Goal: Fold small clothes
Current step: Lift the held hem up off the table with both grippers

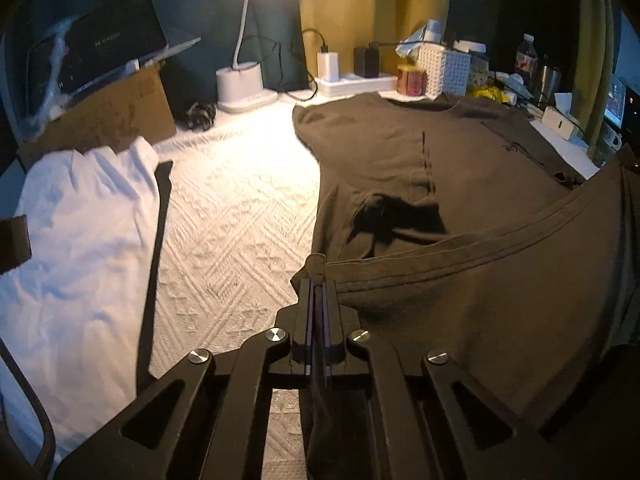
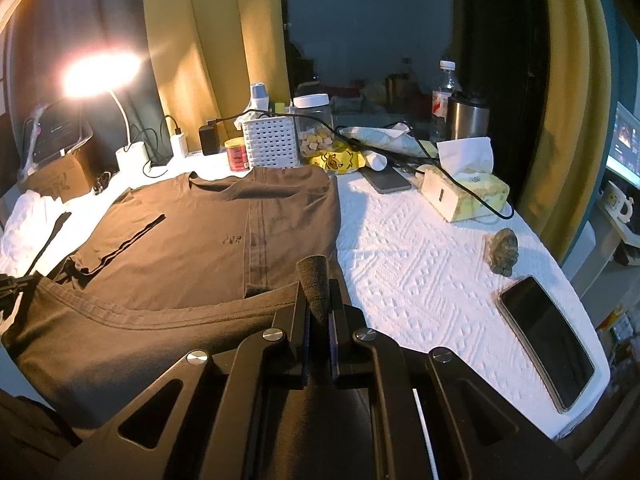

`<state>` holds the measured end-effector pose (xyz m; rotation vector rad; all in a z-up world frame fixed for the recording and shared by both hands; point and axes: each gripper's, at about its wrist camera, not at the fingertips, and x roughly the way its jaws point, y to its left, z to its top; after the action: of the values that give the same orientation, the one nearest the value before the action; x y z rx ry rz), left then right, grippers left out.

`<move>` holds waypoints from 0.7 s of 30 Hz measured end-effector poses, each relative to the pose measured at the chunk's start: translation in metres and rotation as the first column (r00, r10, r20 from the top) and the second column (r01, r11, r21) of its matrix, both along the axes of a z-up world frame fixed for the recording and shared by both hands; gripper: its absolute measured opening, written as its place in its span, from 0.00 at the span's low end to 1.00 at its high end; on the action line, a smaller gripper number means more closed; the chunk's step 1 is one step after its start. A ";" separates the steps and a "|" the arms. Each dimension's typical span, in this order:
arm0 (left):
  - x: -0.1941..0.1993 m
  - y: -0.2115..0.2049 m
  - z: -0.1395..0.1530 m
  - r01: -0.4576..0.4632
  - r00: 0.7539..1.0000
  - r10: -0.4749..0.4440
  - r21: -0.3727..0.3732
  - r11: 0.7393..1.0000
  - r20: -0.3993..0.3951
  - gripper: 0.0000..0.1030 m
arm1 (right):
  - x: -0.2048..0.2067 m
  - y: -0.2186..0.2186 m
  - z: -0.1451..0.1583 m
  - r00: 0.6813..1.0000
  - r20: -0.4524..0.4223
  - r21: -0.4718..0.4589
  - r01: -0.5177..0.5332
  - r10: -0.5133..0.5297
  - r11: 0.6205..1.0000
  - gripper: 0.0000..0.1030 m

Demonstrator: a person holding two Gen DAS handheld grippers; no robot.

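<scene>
A: We note the dark t-shirt (image 2: 208,216) lying front-up across the left half of the right wrist view, collar toward the basket (image 2: 271,142) at top centre, on the white quilted surface (image 2: 420,280).

B: And the grippers? We see the left gripper (image 1: 319,276) at bottom centre of its view, jaws closed tight on the hem corner, cloth bunched between them.

A: Same on the other side. The right gripper (image 2: 318,292) is clamped on the opposite hem corner; a nub of fabric pokes up past the fingers. The hem (image 1: 460,256) stretches between the two, lifted off the surface and sagging slightly.

B: So we judge the step as the bottom-to-top fold, hem raised and not yet carried over.

A: Agreed. One sleeve (image 2: 124,240) looks already turned in at the left of the right wrist view.

B: Next move, we think: carry both corners together toward the collar, level, and lay the hem down square.

A: We flag the white garment (image 1: 80,220) at left of the left wrist view and the phone (image 2: 546,340) at lower right, both apart from the shirt.
</scene>
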<state>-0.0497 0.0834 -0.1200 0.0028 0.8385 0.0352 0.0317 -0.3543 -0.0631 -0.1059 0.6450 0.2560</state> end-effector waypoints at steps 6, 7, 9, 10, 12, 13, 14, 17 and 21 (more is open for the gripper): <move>-0.006 0.003 0.026 -0.027 0.997 0.028 -0.007 1.000 0.075 0.02 | 0.004 0.003 0.007 1.000 0.014 -0.003 -0.011 0.011 1.000 0.08; -0.007 0.003 0.029 -0.034 0.996 0.034 -0.004 0.999 0.087 0.02 | 0.006 0.002 0.007 1.000 0.014 -0.004 -0.009 0.010 1.000 0.08; -0.009 0.005 0.036 -0.044 0.993 0.044 0.000 0.999 0.110 0.02 | 0.010 0.000 0.006 1.000 0.011 0.000 0.000 0.000 1.000 0.08; -0.010 0.006 0.041 -0.044 0.992 0.043 0.008 0.999 0.119 0.02 | 0.011 -0.001 0.007 1.000 0.013 0.003 0.005 -0.005 1.000 0.08; -0.010 0.007 0.048 -0.048 0.990 0.045 0.019 0.999 0.136 0.02 | 0.013 -0.002 0.010 1.000 0.023 0.010 0.008 -0.008 1.000 0.08; -0.010 0.008 0.050 -0.051 0.989 0.047 0.021 0.998 0.142 0.02 | 0.013 -0.003 0.012 1.000 0.027 0.012 0.008 -0.009 1.000 0.08; -0.010 0.009 0.054 -0.054 0.987 0.050 0.024 0.998 0.151 0.02 | 0.014 -0.003 0.013 0.999 0.032 0.014 0.010 -0.010 1.000 0.08; -0.006 0.011 0.063 -0.060 0.982 0.055 0.025 0.998 0.180 0.02 | 0.019 -0.004 0.017 0.999 0.042 0.021 0.013 -0.014 1.000 0.08; -0.001 0.011 0.073 -0.059 0.976 0.050 0.034 0.998 0.214 0.02 | 0.027 -0.005 0.023 0.998 0.058 0.036 0.013 -0.015 0.999 0.08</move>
<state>-0.0508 0.0947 -0.0474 0.0138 0.6230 0.1022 0.0586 -0.3589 -0.0406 -0.0743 0.5830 0.2497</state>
